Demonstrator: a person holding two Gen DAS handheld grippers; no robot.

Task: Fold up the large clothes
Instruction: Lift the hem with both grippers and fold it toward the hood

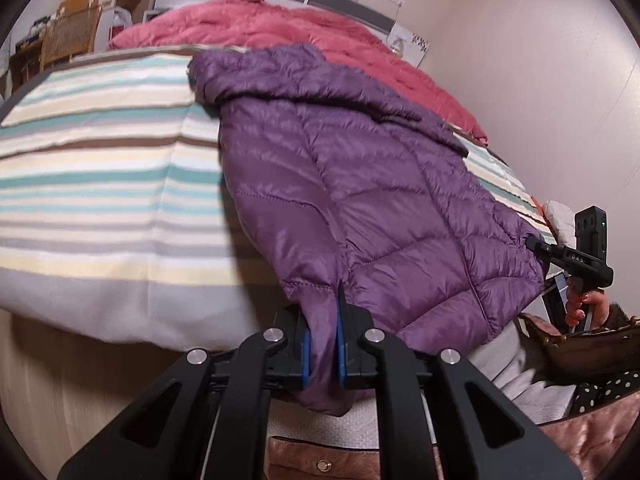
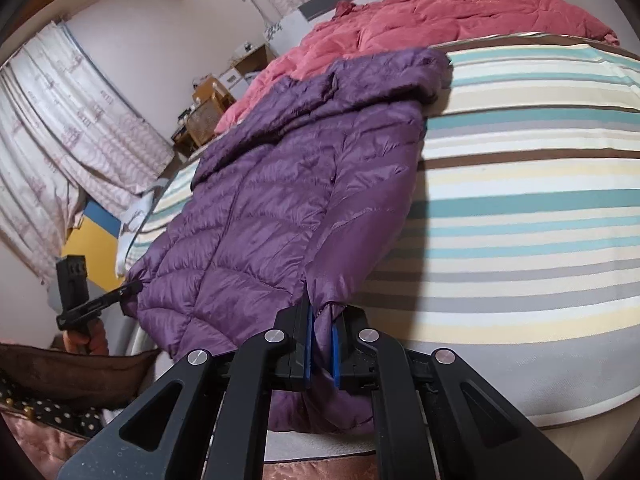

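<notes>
Bed (image 1: pixel 100 184): a striped cover in teal, cream, grey and brown filled most of both views; its near edge curved down out of sight.
Pink quilt (image 1: pixel 280 24): lay bunched along the far side of the bed, touching the jacket's hood end.
Purple jacket (image 1: pixel 360 184): a quilted puffer lay lengthwise on the bed, hood end far, hem end at the near edge and lifted off it. It looked narrowed along its length, perhaps with sides or sleeves turned in, though no sleeve could be made out.
Left gripper (image 1: pixel 321 344): jaws were closed on one hem corner, purple fabric pinched between the blue pads.
Right gripper (image 2: pixel 321 354): likewise clamped on the other hem corner, fabric hanging below the pads.
Progress: judged to be early to midway; both hem corners were secured, but the hem-to-hood fold had not been made.
Left to do: carry the hem towards the hood, lay it flat and let go.
Hidden: the jacket's underside, zip and sleeves; the bed's near side below the edge; the person, save a hand and patterned clothing at the frame edges.
</notes>
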